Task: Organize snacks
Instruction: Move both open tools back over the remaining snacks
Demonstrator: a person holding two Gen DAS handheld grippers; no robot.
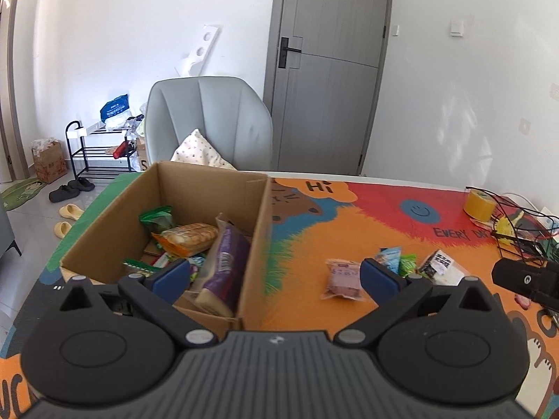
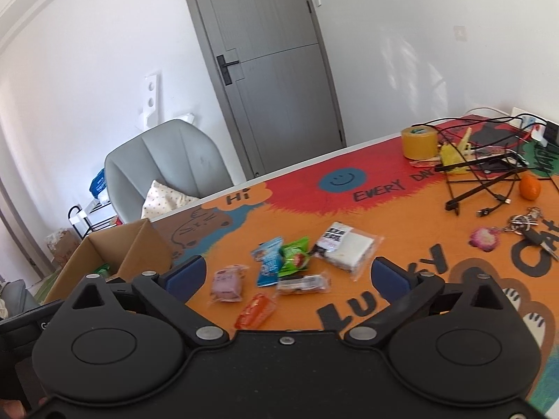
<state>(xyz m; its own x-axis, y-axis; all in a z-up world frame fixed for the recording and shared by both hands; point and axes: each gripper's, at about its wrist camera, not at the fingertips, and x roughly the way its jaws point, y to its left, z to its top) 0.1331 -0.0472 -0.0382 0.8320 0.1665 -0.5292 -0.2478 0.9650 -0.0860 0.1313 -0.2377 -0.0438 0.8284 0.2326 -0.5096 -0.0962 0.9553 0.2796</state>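
Hovering wide open and empty, the left claw (image 1: 274, 274) straddles the cardboard box (image 1: 260, 230) wall; the right claw (image 2: 286, 274), equally spread, overlooks loose snack packets (image 2: 295, 262) on the surface (image 2: 401, 241).

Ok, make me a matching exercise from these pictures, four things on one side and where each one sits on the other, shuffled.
Things:
1. purple packet
2. tape roll
3. orange fruit
4. pink packet

Places:
A. loose on the mat, nearest the box
B. inside the box
C. beside the cables, near the keys
D. far end of the mat, by the wall

Pairs: 1-B, 2-D, 3-C, 4-A
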